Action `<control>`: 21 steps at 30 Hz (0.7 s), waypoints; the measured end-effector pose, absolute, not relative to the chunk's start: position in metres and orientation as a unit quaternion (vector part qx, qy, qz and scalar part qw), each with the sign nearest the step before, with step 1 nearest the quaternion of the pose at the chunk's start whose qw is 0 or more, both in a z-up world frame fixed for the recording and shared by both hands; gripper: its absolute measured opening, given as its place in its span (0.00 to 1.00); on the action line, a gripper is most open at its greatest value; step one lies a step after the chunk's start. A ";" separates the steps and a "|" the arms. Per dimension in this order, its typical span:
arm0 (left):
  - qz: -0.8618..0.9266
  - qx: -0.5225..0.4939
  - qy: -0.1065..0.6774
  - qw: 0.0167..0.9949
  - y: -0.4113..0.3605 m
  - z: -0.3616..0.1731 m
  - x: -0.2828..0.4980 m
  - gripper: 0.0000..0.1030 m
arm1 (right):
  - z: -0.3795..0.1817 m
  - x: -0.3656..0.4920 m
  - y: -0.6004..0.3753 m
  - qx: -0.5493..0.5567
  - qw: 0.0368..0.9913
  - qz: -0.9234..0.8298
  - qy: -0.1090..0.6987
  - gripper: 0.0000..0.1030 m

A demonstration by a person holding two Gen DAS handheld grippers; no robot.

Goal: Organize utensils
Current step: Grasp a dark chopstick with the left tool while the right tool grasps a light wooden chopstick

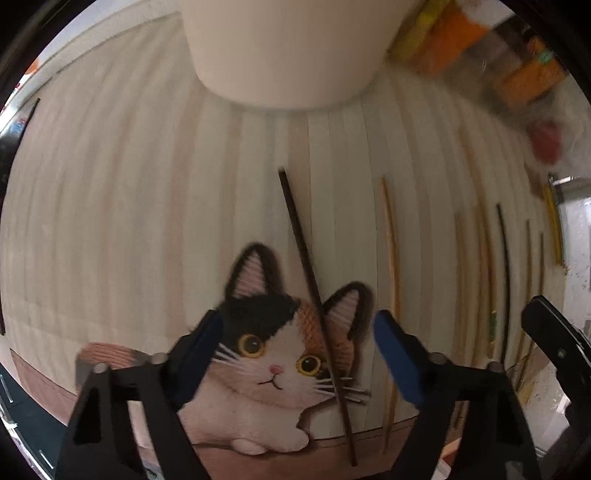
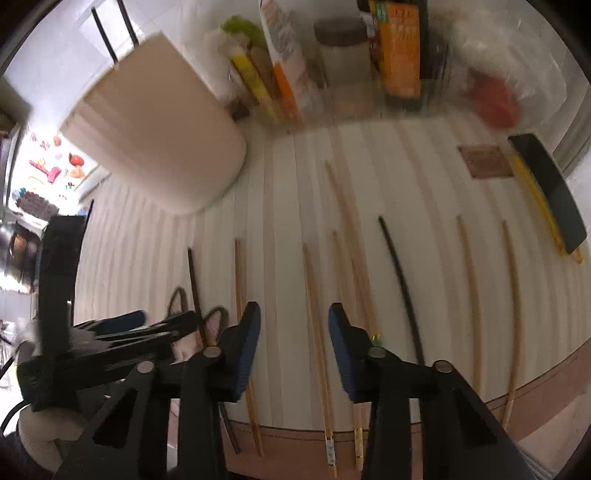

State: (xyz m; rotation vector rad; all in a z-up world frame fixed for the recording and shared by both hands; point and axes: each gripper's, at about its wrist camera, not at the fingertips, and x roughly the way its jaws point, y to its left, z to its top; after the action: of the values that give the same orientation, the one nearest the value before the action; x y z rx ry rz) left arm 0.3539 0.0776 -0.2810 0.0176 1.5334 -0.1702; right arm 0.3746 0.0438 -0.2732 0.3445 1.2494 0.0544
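A pale slatted placemat [image 1: 110, 221] with a cat picture [image 1: 273, 354] carries several loose chopsticks. My left gripper [image 1: 295, 328] points straight down, open, astride a dark chopstick [image 1: 295, 225] that lies slanted across the cat's head; the pads do not touch it. My right gripper [image 2: 294, 314] is open around a light wooden chopstick [image 2: 312, 288], with a gap on both sides. A white cup [image 2: 155, 140] stands at the mat's back left, with two dark sticks [image 2: 107, 33] rising from it. In the right wrist view the left gripper [image 2: 122, 325] sits just to the left.
More wooden chopsticks [image 2: 469, 280] and a black one [image 2: 399, 280] lie in a row to the right. A black flat object [image 2: 546, 192] and yellow sticks [image 2: 532, 195] lie at the mat's far right. Boxes [image 2: 284, 62] and a jar [image 2: 343, 48] line the back.
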 end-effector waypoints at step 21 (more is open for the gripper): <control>-0.060 0.026 0.673 0.737 0.139 -0.275 0.365 0.03 | -0.331 0.433 0.127 0.112 0.715 0.096 0.684 0.32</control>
State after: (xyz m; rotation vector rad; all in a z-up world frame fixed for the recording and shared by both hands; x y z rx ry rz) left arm 0.3649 0.1394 -0.2754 0.0569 1.4770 -0.1326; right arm 0.4326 0.1269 -0.3312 0.2486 1.5143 0.2120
